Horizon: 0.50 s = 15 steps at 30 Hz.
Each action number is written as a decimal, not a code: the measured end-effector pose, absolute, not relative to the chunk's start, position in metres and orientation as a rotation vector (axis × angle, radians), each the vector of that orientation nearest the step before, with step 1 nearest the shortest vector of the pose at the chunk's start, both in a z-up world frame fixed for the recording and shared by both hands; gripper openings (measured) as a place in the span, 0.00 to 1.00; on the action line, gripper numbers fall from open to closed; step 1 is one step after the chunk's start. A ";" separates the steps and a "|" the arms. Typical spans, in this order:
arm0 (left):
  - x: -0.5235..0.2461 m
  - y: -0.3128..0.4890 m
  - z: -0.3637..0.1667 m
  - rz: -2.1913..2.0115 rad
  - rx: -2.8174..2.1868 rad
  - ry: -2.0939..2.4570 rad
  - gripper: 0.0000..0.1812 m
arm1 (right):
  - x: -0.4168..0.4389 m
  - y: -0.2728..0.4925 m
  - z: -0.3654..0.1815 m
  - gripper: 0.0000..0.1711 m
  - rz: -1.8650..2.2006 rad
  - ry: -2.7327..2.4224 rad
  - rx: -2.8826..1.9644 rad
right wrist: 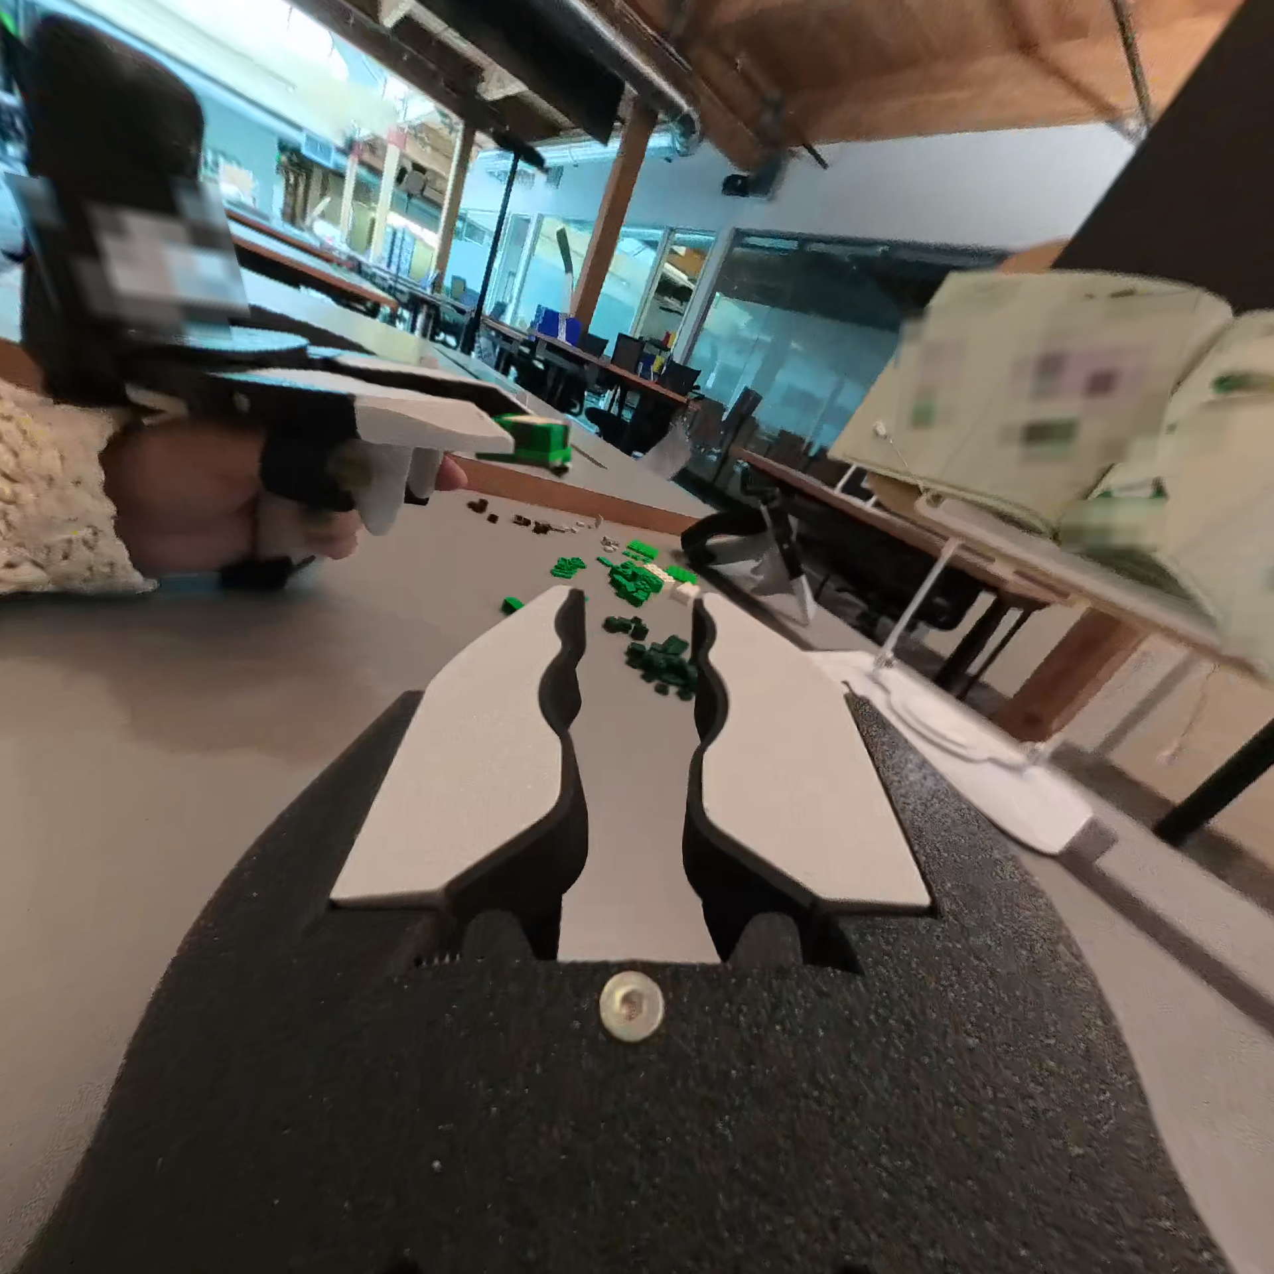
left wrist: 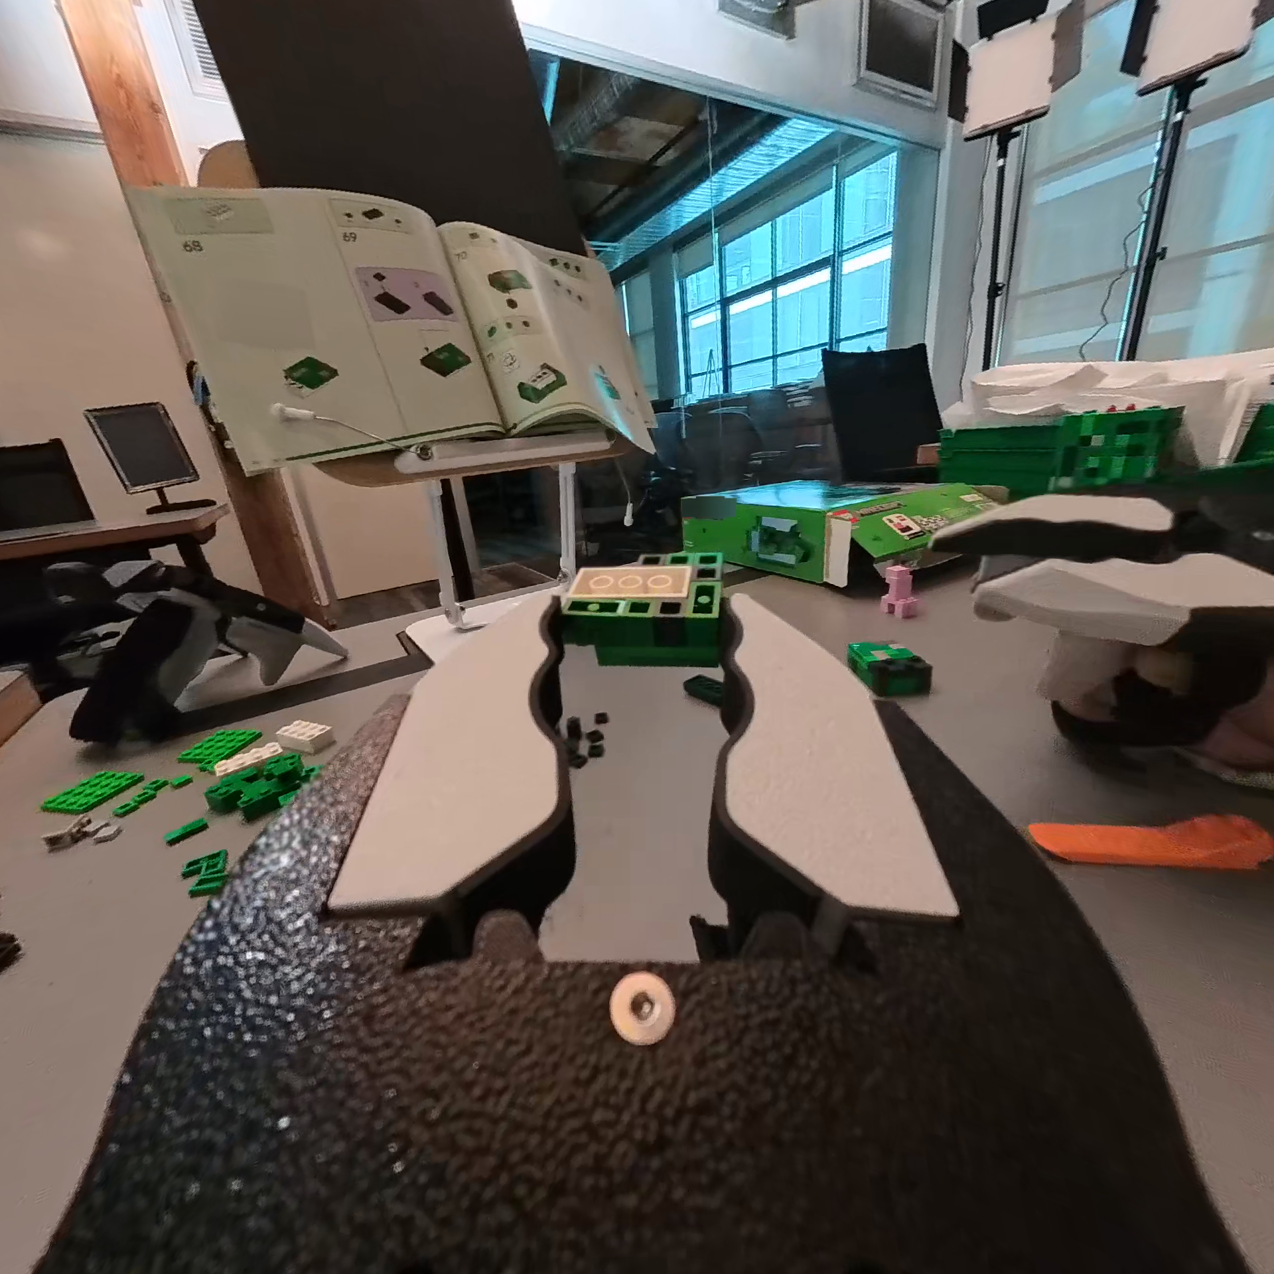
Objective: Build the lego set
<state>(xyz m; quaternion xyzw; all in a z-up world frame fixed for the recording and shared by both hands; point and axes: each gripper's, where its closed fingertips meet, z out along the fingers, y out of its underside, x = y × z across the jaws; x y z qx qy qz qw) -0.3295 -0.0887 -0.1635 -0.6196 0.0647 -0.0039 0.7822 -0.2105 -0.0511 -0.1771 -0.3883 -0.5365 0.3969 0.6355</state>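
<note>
Bright daylight from windows point(left wrist: 779, 276); fisheye bending at edges; right wrist view motion-blurred, booklet point(right wrist: 1075, 386) at right smeared; shadows soft.

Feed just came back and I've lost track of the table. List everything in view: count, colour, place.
Lego assembly: one, green with tan top, clamped off the table in left gripper.
Loose bricks: many, green, few white, table left.
Dark small pieces: several, under the assembly.
Small green build: one, table right.
Pink figure: one, by the box.
Box: one, green, far table.
Orange tool: one, right edge.
Instruction booklet: one, open on white stand.
Spare gripper: one, lying far left.
Left gripper: shut on assembly.
Right gripper: open, empty.
</note>
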 end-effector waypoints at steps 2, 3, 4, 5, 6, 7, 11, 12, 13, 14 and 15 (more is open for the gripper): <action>-0.330 -0.089 -0.165 -0.003 -1.342 0.134 0.24 | -0.212 -0.042 -0.179 0.17 0.923 -1.210 -0.947; -0.330 -0.089 -0.165 0.000 -1.343 0.137 0.24 | -0.212 -0.040 -0.178 0.17 0.941 -1.194 -0.955; -0.329 -0.089 -0.165 0.004 -1.342 0.140 0.24 | -0.211 -0.039 -0.177 0.17 0.957 -1.180 -0.958; -0.329 -0.088 -0.165 0.008 -1.343 0.141 0.24 | -0.209 -0.038 -0.175 0.17 0.967 -1.168 -0.957; -0.329 -0.088 -0.165 0.011 -1.344 0.142 0.24 | -0.208 -0.038 -0.175 0.16 0.973 -1.165 -0.952; -0.329 -0.088 -0.165 0.013 -1.344 0.142 0.24 | -0.208 -0.039 -0.175 0.16 0.975 -1.170 -0.947; -0.331 -0.088 -0.165 0.012 -1.340 0.133 0.24 | -0.212 -0.045 -0.178 0.16 0.961 -1.208 -0.928; -0.331 -0.089 -0.165 0.012 -1.339 0.130 0.24 | -0.212 -0.046 -0.178 0.15 0.961 -1.213 -0.921; -0.332 -0.088 -0.165 0.011 -1.339 0.128 0.24 | -0.212 -0.047 -0.179 0.15 0.962 -1.217 -0.918; -0.332 -0.088 -0.165 0.011 -1.339 0.127 0.24 | -0.212 -0.047 -0.178 0.15 0.964 -1.216 -0.918; -0.332 -0.088 -0.165 0.013 -1.340 0.127 0.24 | -0.212 -0.046 -0.178 0.15 0.967 -1.213 -0.921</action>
